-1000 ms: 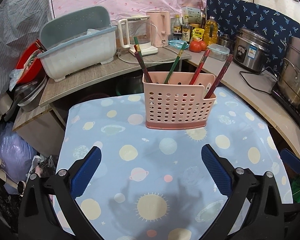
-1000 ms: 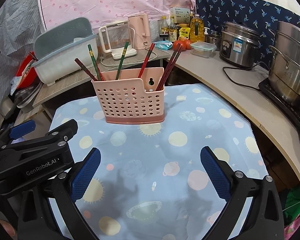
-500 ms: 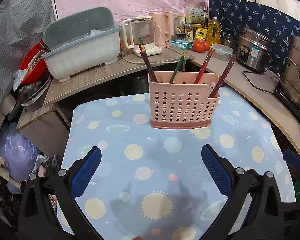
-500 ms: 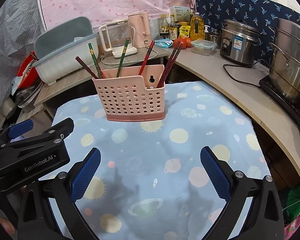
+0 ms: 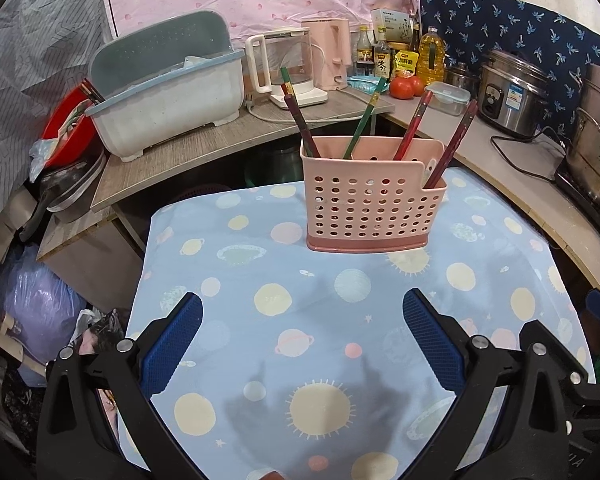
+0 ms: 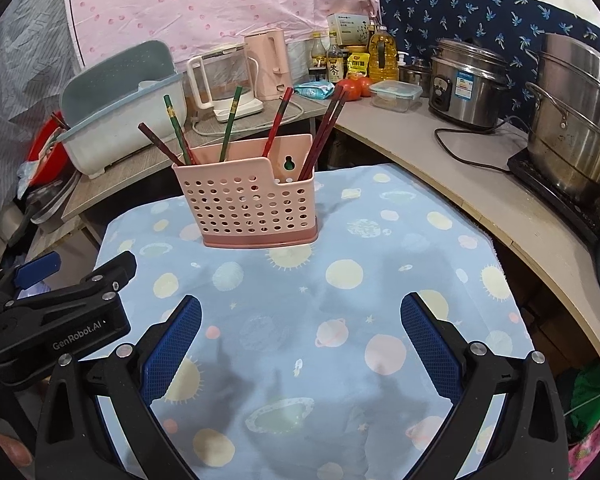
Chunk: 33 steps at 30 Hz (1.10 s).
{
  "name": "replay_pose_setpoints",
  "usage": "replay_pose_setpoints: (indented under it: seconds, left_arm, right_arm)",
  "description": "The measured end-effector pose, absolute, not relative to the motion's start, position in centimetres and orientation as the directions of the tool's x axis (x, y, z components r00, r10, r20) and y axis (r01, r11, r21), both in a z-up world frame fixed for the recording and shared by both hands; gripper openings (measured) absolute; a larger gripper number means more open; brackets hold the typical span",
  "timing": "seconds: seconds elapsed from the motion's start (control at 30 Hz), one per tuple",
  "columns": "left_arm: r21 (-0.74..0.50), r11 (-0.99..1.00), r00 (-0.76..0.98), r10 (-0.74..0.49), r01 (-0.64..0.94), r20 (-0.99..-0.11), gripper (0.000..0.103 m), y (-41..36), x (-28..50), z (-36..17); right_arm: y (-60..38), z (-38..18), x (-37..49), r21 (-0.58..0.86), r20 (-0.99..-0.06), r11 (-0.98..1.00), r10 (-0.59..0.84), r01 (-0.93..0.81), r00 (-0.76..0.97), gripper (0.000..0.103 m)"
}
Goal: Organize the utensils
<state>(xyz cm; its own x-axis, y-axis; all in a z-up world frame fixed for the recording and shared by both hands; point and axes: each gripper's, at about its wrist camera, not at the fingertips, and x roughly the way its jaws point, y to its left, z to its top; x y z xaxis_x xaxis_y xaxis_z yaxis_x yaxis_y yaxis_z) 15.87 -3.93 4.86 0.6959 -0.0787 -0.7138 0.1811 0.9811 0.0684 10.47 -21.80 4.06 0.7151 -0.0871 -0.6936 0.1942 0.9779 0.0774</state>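
Holder: I see one pink perforated plastic utensil holder (image 6: 256,204).
Chopsticks: six red and green chopsticks (image 6: 277,122).
Grippers: left gripper (image 5: 302,344) and right gripper (image 6: 300,344) both wide, empty.

— What sort of place is this?
— A cramped home kitchen: a rice cooker (image 6: 466,88), steel pots (image 6: 576,128), kettles (image 6: 266,68), oil and sauce bottles (image 6: 380,56) and a dish rack (image 5: 160,92) crowd the worktop (image 6: 440,148).
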Motion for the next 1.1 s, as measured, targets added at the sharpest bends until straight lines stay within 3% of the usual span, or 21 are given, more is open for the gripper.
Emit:
replay_pose_setpoints:
  seconds: [1.1]
  left_arm:
    - [0.096,0.977,0.689,-0.064,0.191,-0.722,0.096,-4.39,15.83,4.31]
  right_arm:
    - [-21.74,3.67,10.39,0.066,-0.697,0.979,-0.095,0.195,0.711,0.096]
